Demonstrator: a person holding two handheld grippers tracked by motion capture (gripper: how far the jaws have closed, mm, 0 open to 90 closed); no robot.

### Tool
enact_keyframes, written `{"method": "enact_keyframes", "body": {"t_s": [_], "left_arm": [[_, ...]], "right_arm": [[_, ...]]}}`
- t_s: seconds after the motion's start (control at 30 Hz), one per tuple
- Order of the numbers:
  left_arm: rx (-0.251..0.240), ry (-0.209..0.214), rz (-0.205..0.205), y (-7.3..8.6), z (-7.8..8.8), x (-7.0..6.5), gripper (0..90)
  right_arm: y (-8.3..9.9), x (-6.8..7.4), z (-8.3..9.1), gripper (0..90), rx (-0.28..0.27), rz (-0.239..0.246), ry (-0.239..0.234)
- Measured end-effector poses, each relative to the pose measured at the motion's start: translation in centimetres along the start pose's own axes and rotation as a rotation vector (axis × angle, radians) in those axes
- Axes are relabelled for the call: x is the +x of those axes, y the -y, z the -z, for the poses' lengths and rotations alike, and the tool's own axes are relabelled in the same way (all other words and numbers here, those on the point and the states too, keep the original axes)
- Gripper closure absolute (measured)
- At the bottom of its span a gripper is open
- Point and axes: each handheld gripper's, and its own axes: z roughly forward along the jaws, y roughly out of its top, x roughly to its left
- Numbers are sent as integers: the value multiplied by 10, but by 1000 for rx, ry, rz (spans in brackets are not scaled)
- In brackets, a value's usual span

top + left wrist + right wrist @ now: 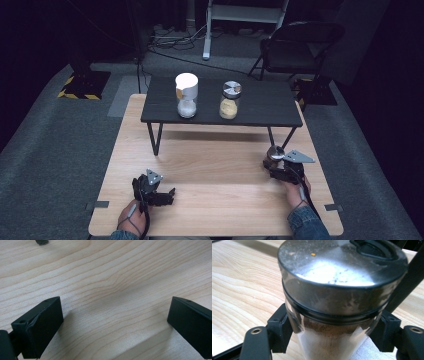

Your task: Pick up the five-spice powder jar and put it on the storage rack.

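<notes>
A glass shaker jar (337,290) with a steel lid and brown powder inside stands on the wooden table (215,175) near its right edge. My right gripper (333,332) is shut on the jar, its black pads (280,331) pressed against the glass on both sides just below the lid. From the high view the jar (275,152) sits in front of my right gripper (274,161), beside a leg of the black shelf. My left gripper (167,193) rests low over the table at front left. It is open, with bare wood between the jaws (115,322).
A low black shelf (260,107) stands on the far half of the table. It carries a white-lidded jar (186,95) of white grains and a steel-lidded jar (230,100) of yellow powder. A folding chair (300,45) and cables lie on the floor beyond.
</notes>
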Motion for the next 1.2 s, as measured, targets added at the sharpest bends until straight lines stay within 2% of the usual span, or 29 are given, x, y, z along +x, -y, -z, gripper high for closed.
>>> {"method": "enact_keyframes", "body": {"t_s": [0.37,0.7,1.2], "left_arm": [[0,0,0,0,0,0,2],[0,0,0,0,0,0,2],[0,0,0,0,0,0,2]], "right_arm": [[-25,-5,29,293,1,-7,-28],[-53,-7,55,293,-13,-12,-77],[-98,-2,91,293,-71,45,-106]]}}
